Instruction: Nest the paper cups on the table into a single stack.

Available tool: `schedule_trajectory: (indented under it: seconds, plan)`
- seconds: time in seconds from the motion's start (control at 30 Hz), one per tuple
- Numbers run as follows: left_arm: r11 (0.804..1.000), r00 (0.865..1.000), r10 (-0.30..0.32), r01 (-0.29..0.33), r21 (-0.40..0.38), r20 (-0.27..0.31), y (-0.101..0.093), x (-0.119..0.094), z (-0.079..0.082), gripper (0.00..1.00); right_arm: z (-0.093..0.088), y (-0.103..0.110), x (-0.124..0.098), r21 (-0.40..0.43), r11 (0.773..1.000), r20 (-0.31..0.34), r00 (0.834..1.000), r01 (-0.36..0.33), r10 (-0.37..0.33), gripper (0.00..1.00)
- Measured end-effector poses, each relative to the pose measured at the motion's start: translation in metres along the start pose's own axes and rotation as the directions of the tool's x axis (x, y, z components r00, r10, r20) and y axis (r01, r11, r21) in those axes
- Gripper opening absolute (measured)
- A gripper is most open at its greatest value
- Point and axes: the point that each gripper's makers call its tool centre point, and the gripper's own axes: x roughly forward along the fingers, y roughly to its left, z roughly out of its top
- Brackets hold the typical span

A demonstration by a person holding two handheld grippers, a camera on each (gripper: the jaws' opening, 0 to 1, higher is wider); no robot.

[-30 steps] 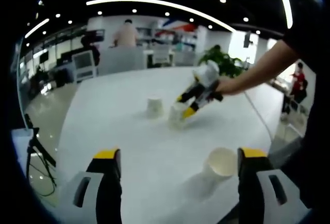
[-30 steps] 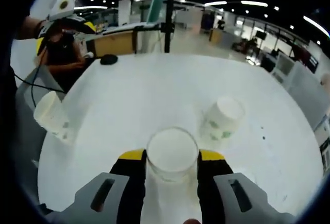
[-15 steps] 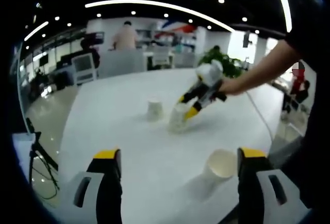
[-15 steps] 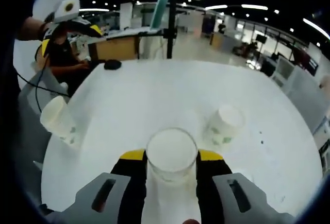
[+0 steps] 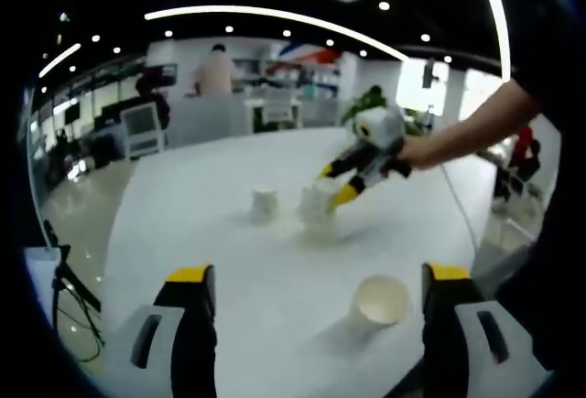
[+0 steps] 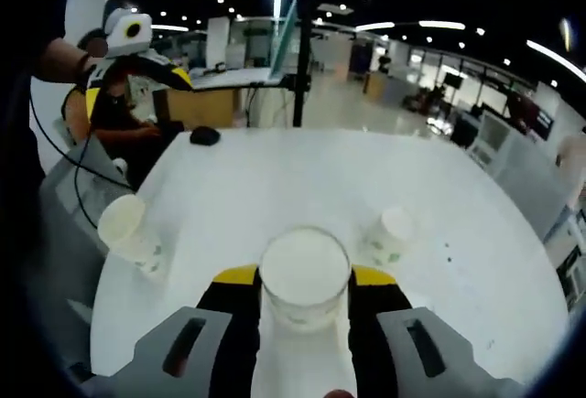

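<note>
left gripper view: high, facing table [image 5: 229, 233] | right gripper view: opposite | shared: tabletop

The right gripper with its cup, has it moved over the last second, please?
Yes. The right gripper lifted the cup off the table, beside the standing cup.

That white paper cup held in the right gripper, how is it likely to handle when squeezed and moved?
The white paper cup sits pinched between the right gripper jaws. Thin paper walls would probably dent under a hard squeeze. It looks empty, so likely very light. Its tapered shape could let it slip from a loose grip.
</note>
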Motion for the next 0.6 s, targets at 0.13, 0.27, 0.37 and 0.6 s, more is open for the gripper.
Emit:
schedule_trajectory:
  seconds: [0.13,0.27,0.37,0.6]
  plan:
    - [1.0,1.0,-0.014,0.013,0.008,0.002,-0.005,0.001,0.003,0.92,0.007,0.004,-0.015,-0.005,1.0,0.015,1.0,0.019,-0.019,0.33]
    - [0.999,1.0,-0.029,0.029,0.02,0.003,-0.01,0.002,0.006,0.92,0.013,0.011,-0.028,-0.013,0.999,0.023,0.999,0.038,-0.037,0.33]
    - [0.999,0.999,-0.038,0.038,0.026,0.002,-0.014,0.002,0.007,0.92,0.014,0.014,-0.035,-0.014,0.999,0.033,0.998,0.047,-0.046,0.33]
    - [0.998,0.998,-0.057,0.057,0.035,0.002,-0.019,0.001,0.01,0.91,0.031,0.028,-0.055,-0.022,0.997,0.074,0.994,0.078,-0.076,0.33]
